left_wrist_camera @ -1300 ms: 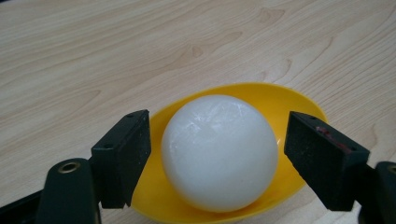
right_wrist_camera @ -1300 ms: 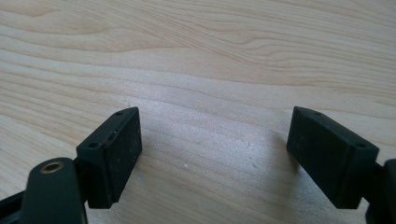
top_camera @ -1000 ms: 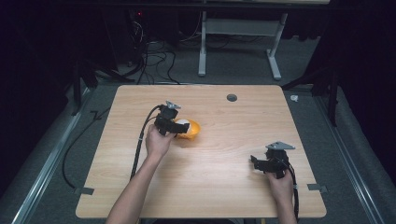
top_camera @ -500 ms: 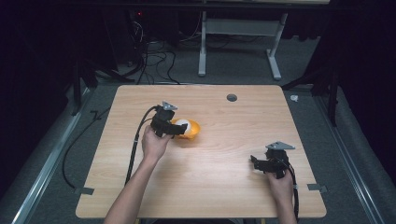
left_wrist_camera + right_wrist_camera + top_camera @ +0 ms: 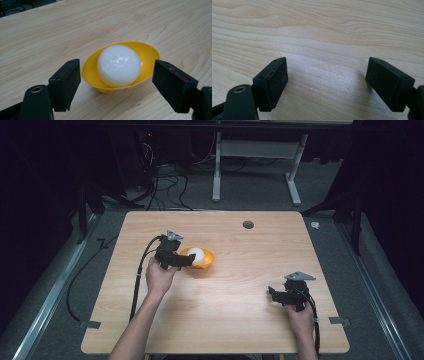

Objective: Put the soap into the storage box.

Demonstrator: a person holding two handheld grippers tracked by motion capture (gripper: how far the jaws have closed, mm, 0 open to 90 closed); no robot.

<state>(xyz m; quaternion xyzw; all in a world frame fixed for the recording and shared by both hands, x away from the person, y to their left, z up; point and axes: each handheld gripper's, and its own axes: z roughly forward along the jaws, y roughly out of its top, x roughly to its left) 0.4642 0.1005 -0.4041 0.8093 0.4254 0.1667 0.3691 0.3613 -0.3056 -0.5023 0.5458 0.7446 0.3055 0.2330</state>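
No text, label, brand, number or sign can be read anywhere, neither on the yellow bowl (image 5: 147, 53), the white ball (image 5: 118, 65), nor the wooden counter (image 5: 240, 305).

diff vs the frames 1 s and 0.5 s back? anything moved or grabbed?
Little changed. The left gripper has eased slightly back toward the person and sits open astride the yellow bowl, touching neither it nor the white ball inside. Nothing was gripped or released. Bowl and ball kept their spot on the table; the right gripper stayed open at the near right.
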